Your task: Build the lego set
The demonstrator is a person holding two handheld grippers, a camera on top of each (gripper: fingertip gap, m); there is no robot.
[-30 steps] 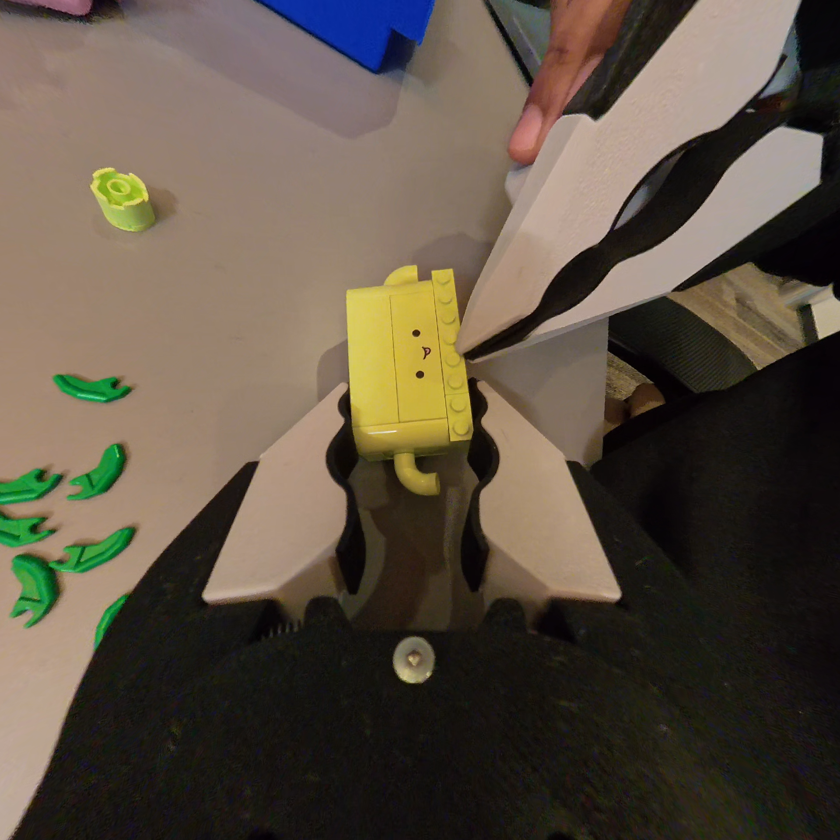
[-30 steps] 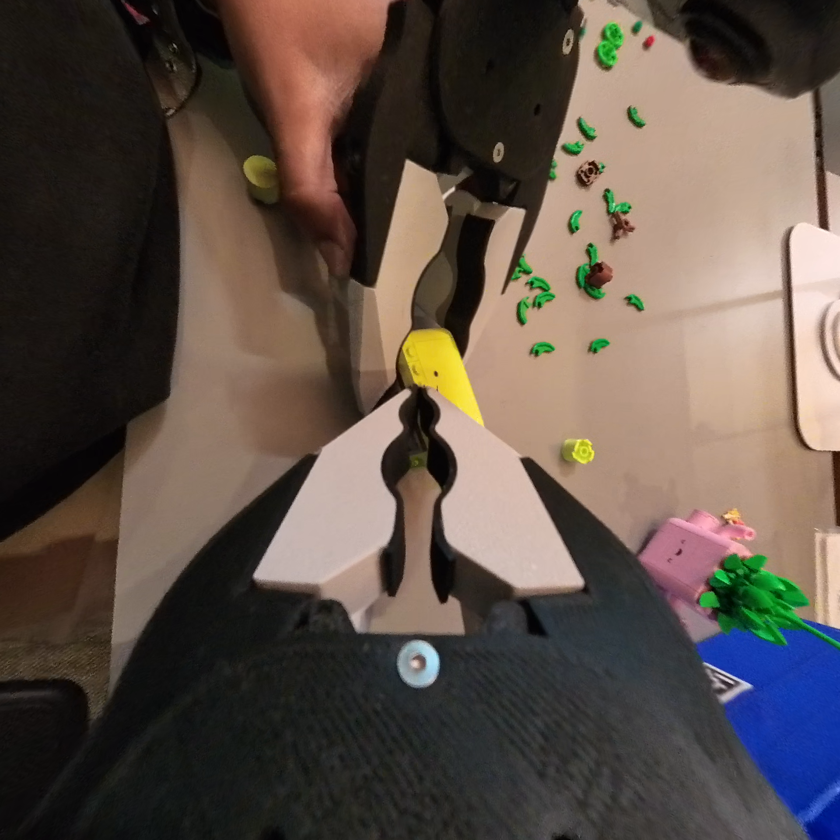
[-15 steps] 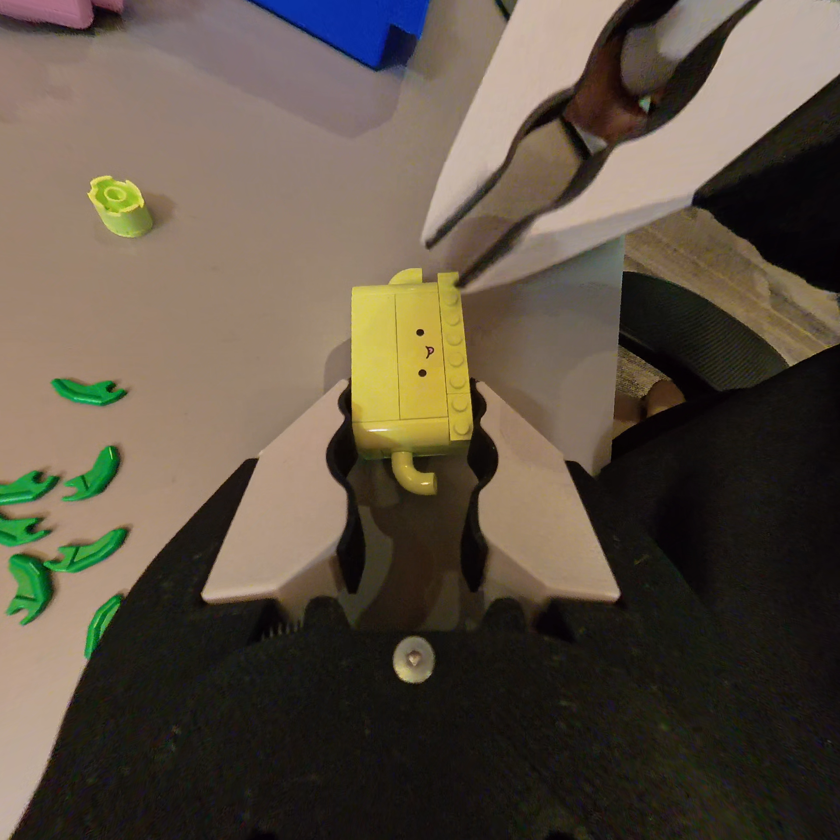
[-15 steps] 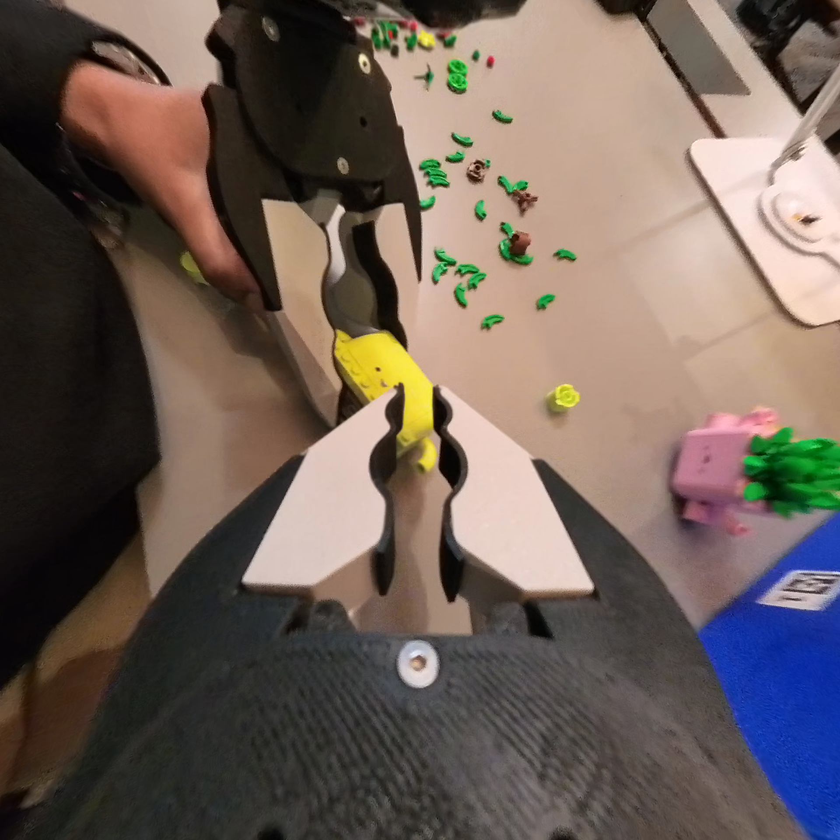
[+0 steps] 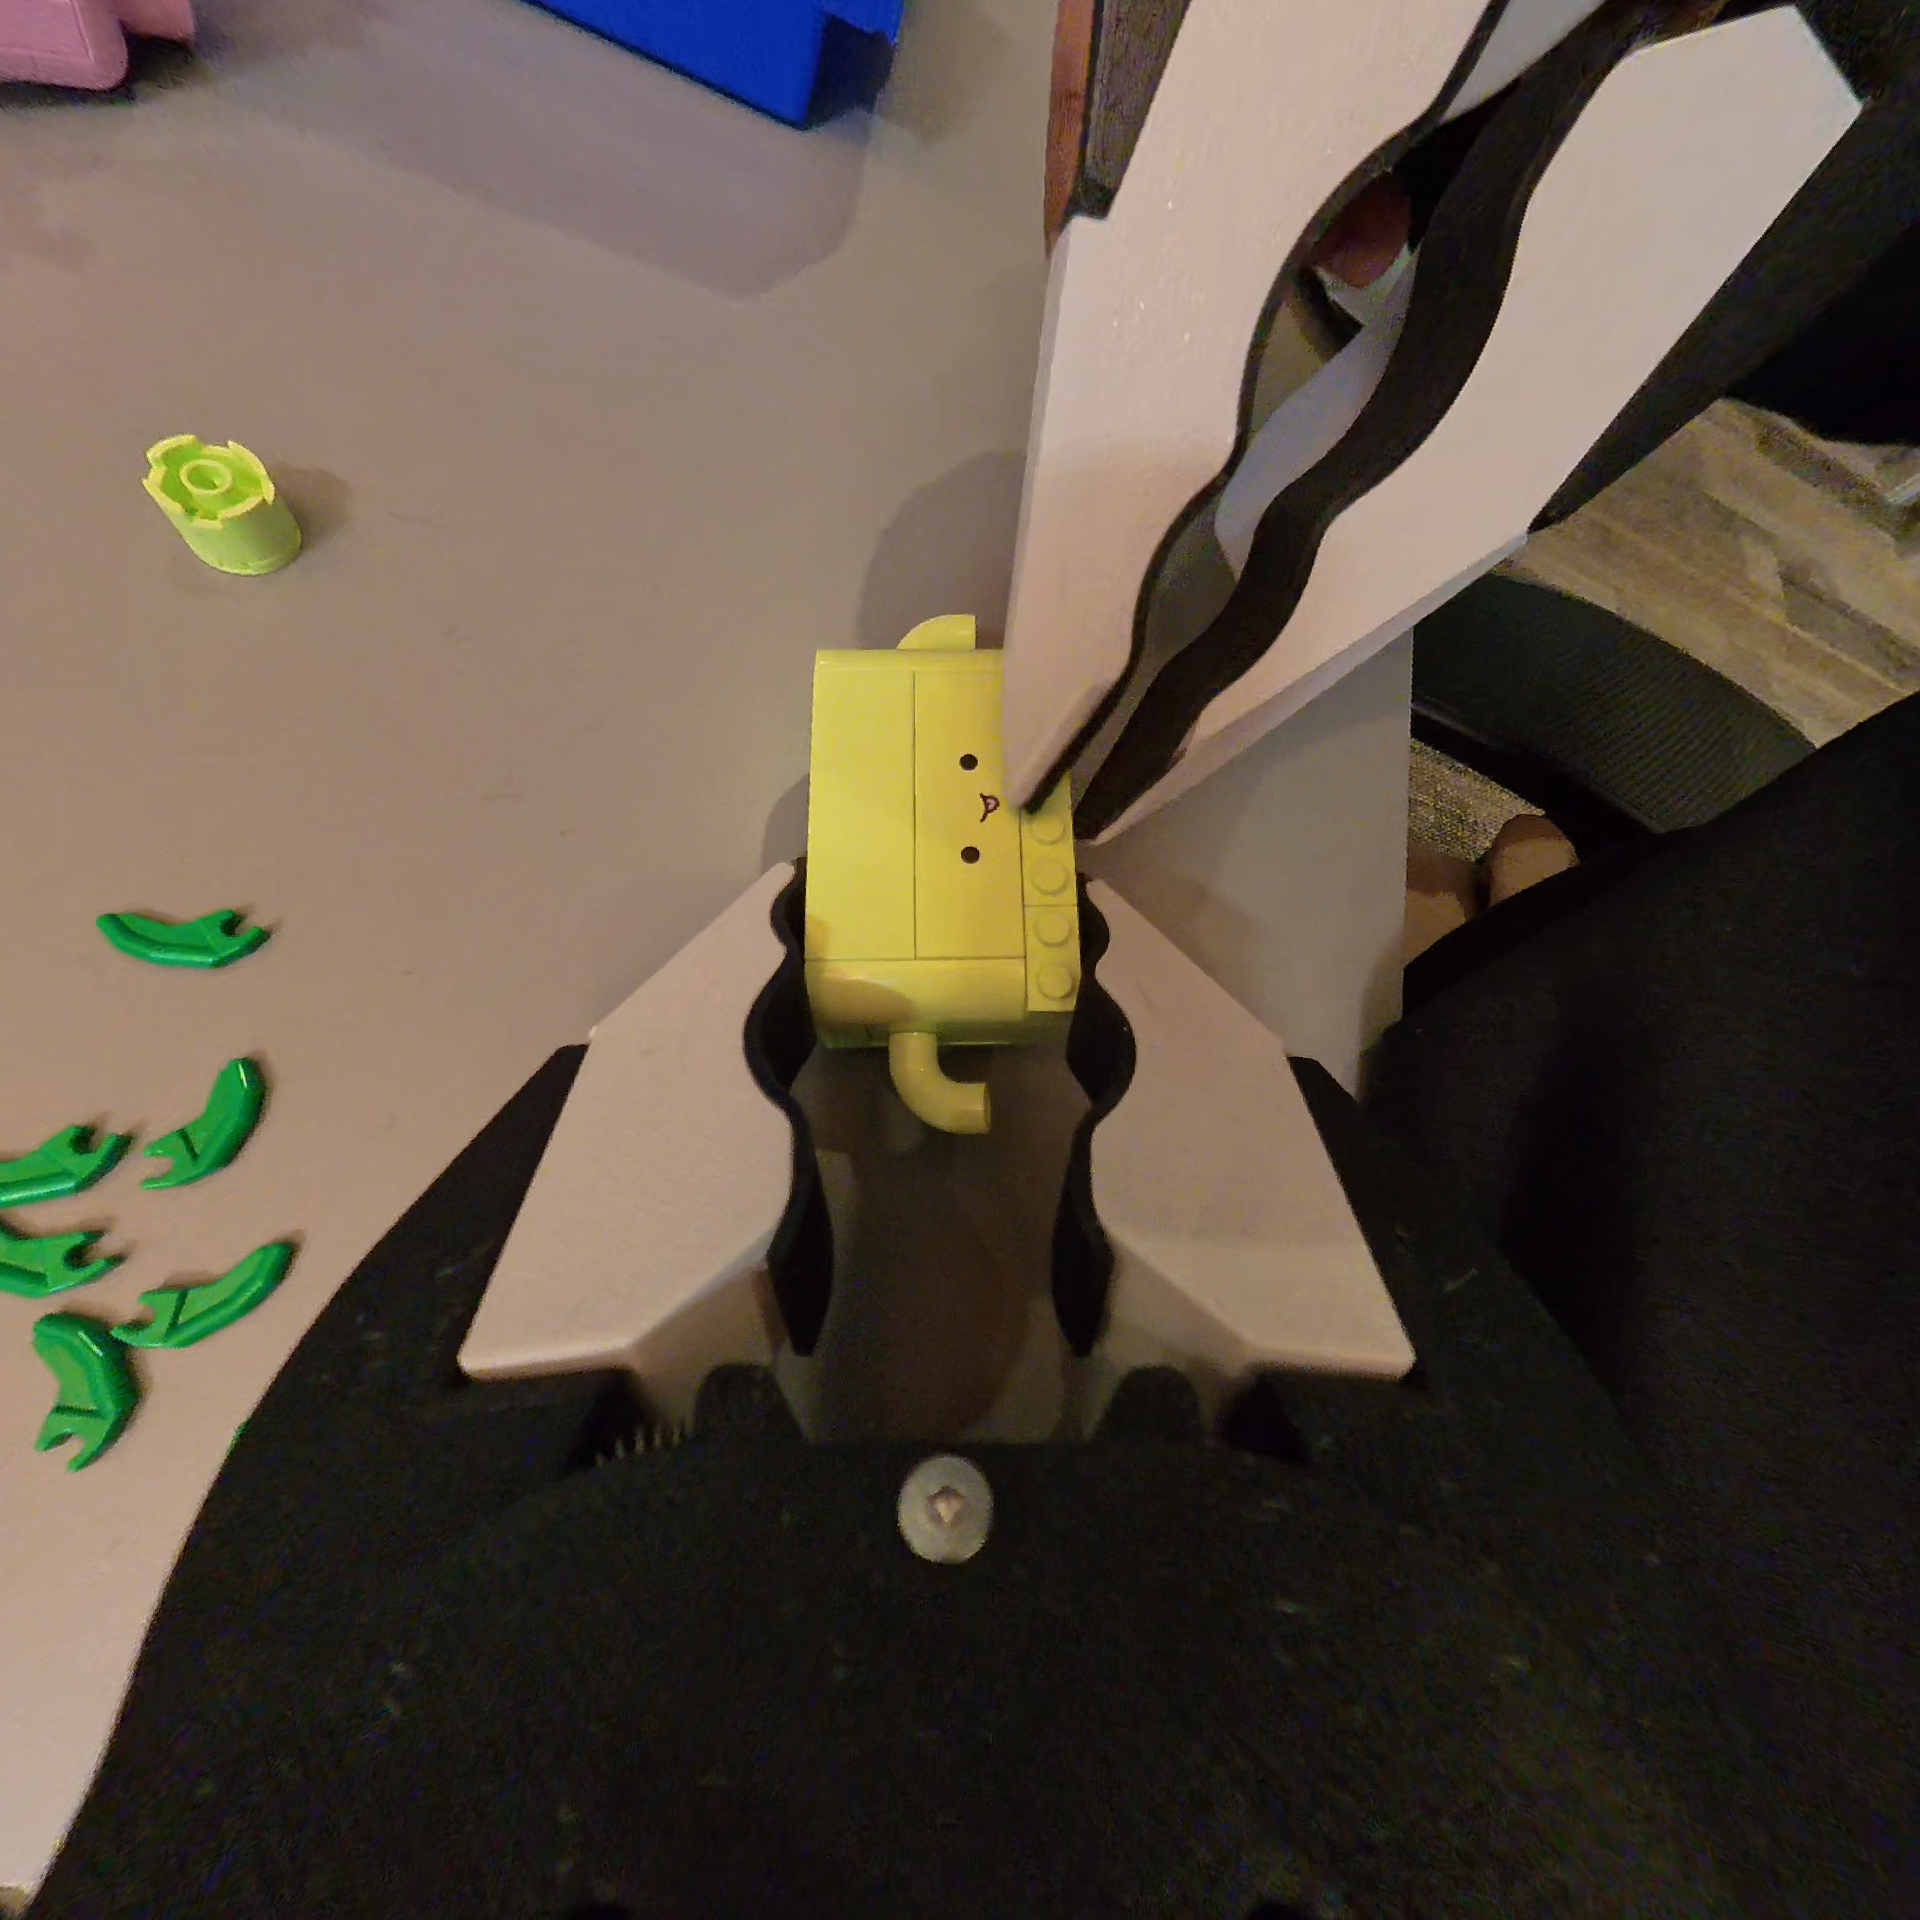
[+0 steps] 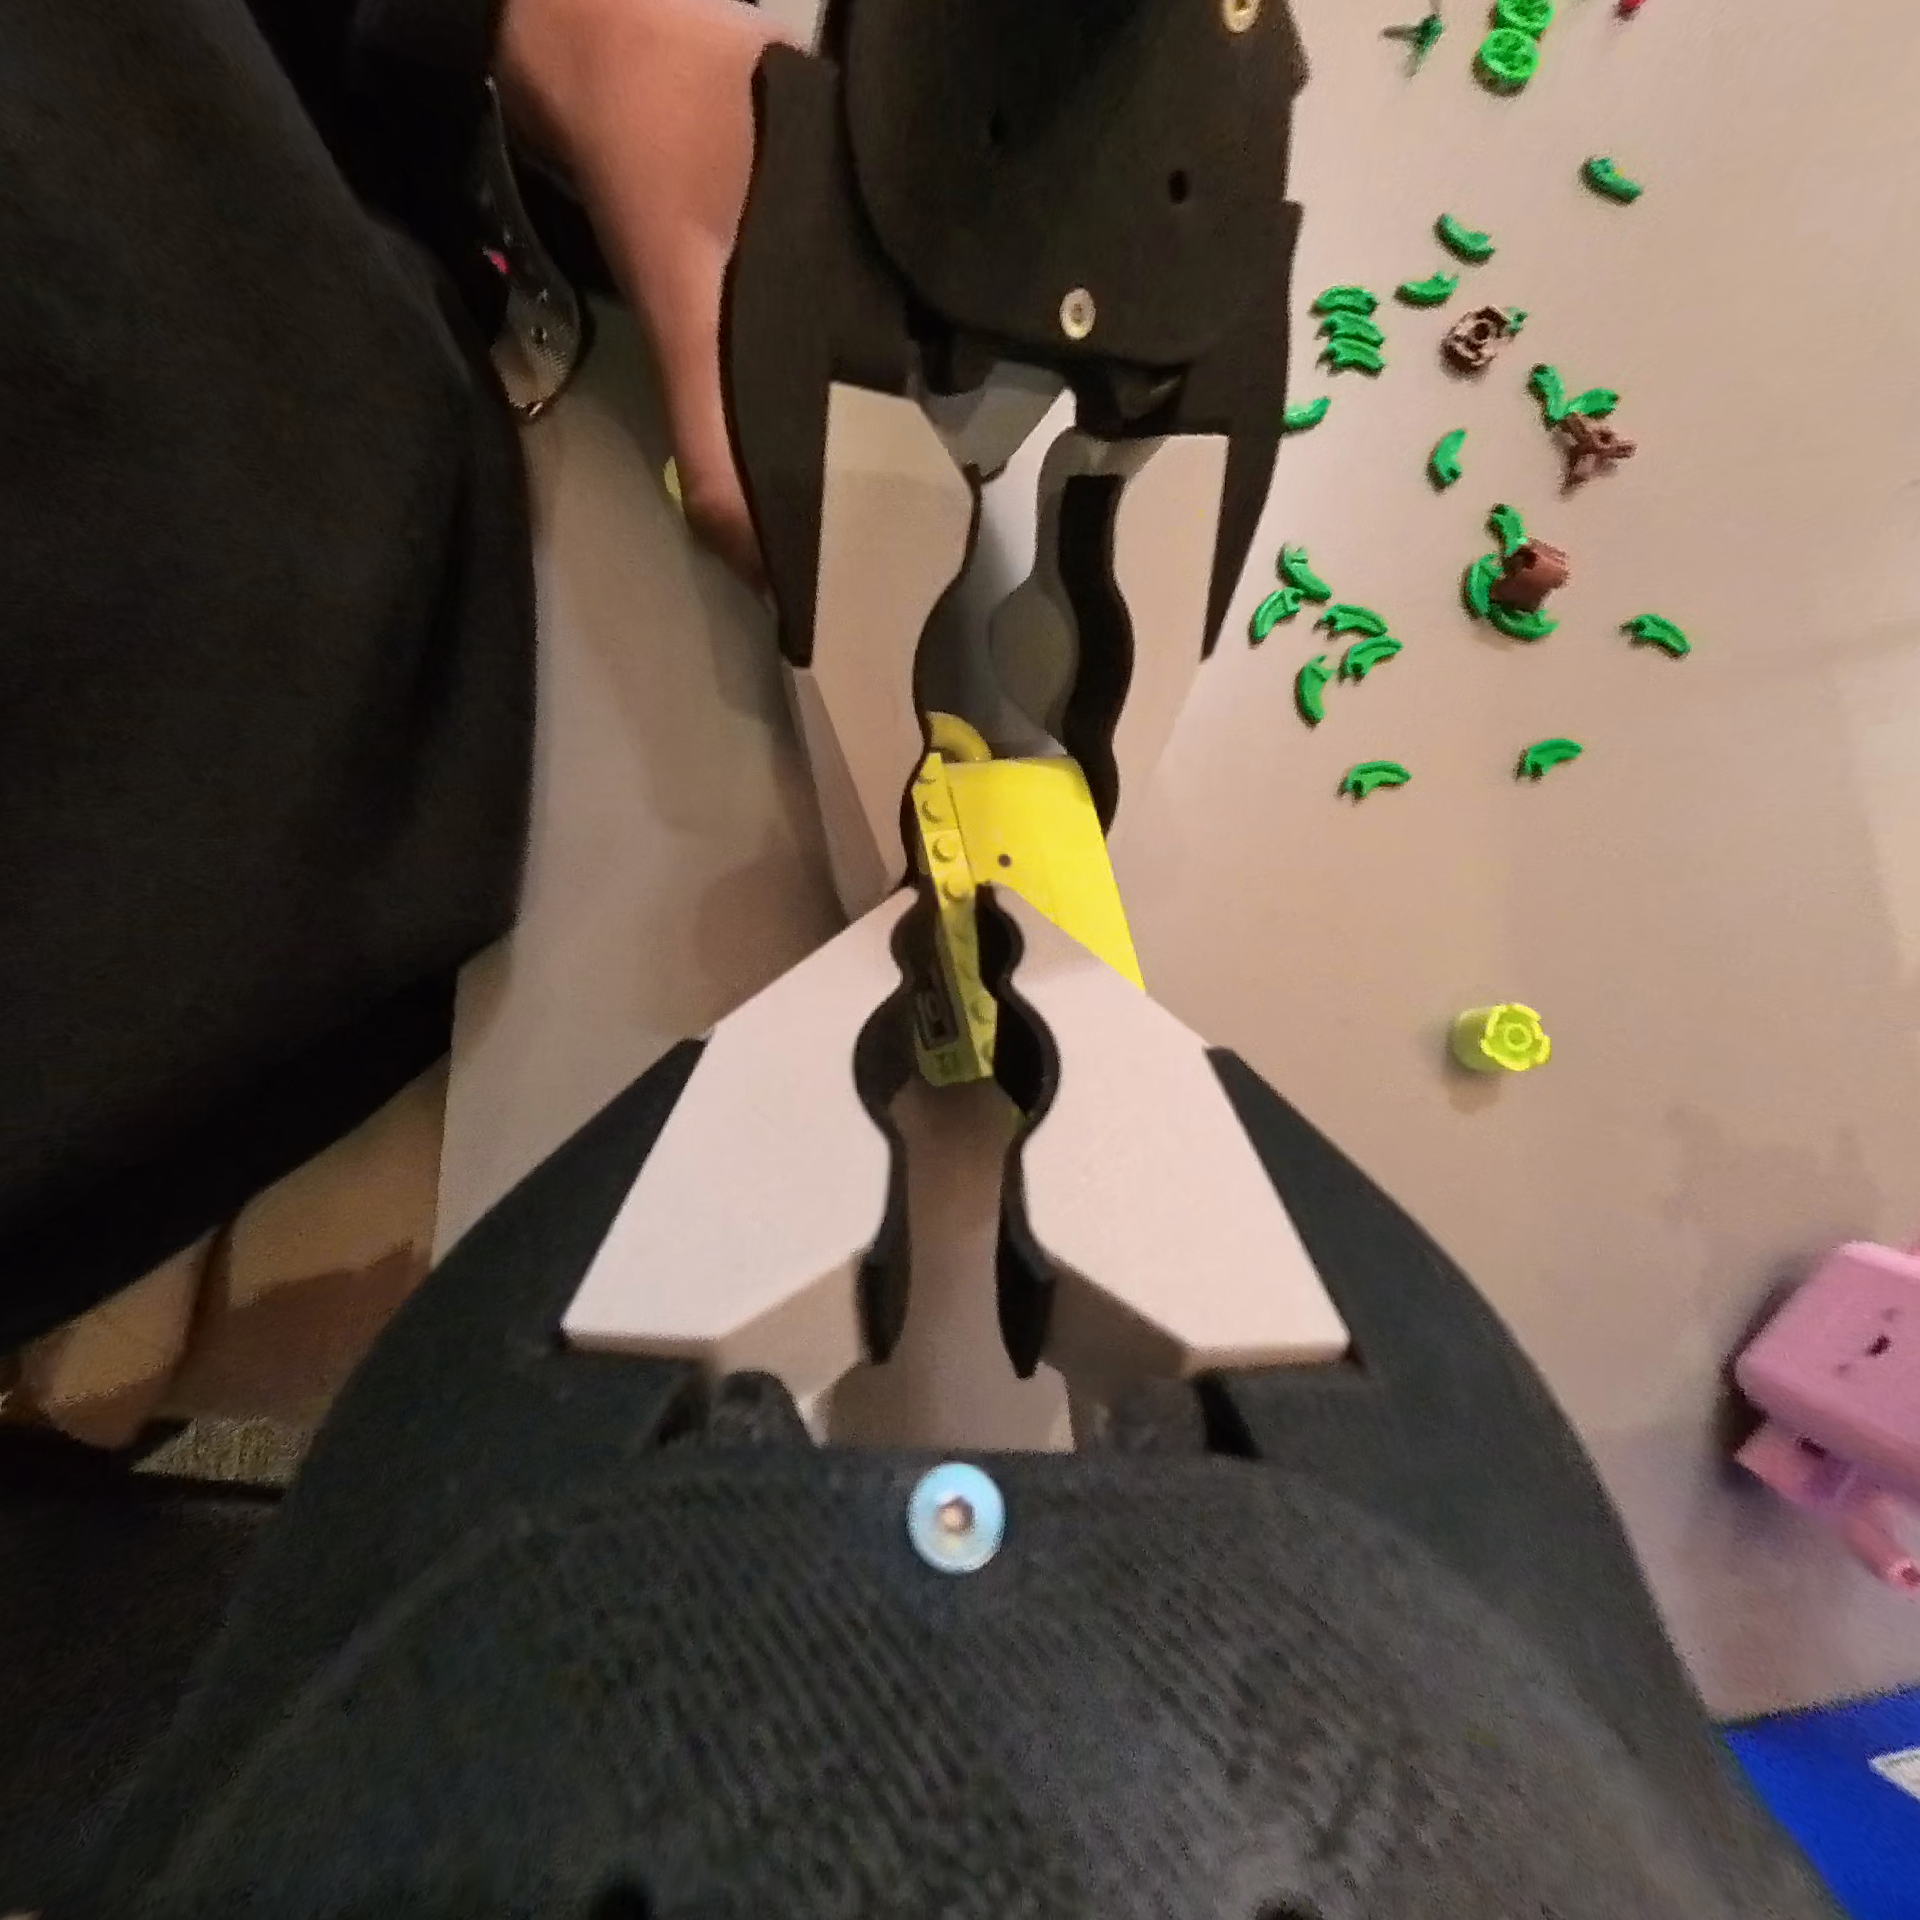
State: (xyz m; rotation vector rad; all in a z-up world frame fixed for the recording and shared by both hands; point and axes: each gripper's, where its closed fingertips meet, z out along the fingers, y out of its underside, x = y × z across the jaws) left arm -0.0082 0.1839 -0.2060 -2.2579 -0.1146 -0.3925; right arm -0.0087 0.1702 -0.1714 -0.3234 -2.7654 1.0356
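The left claw (image 5: 940, 925) is closed about the near end of the yellow lego figure (image 5: 914, 831), one finger on each flank, holding it above the bench (image 5: 540, 675). The figure's dotted face side is turned up toward the camera, a curved yellow hook piece hangs from its near end into the gap between the fingers, and a studded yellow strip (image 5: 1049, 914) runs along its right edge. Just beyond the left claw's tips, the right claw (image 5: 1060, 805) comes down from the upper right and meets that studded strip.

From its own camera, the right claw (image 6: 948, 909) is nearly closed, its fingers pinching the thin studded strip (image 6: 951, 862) edge-on; the figure's yellow body lies to the right of the tips, with the left claw (image 6: 1013, 769) gripping its far end.

Left of the left claw, green leaf pieces (image 5: 197, 1127) lie scattered on the bench, and farther out stands a lime round piece (image 5: 223, 509). At the far edge sit a blue block (image 5: 748, 42) and a pink build (image 5: 62, 42).
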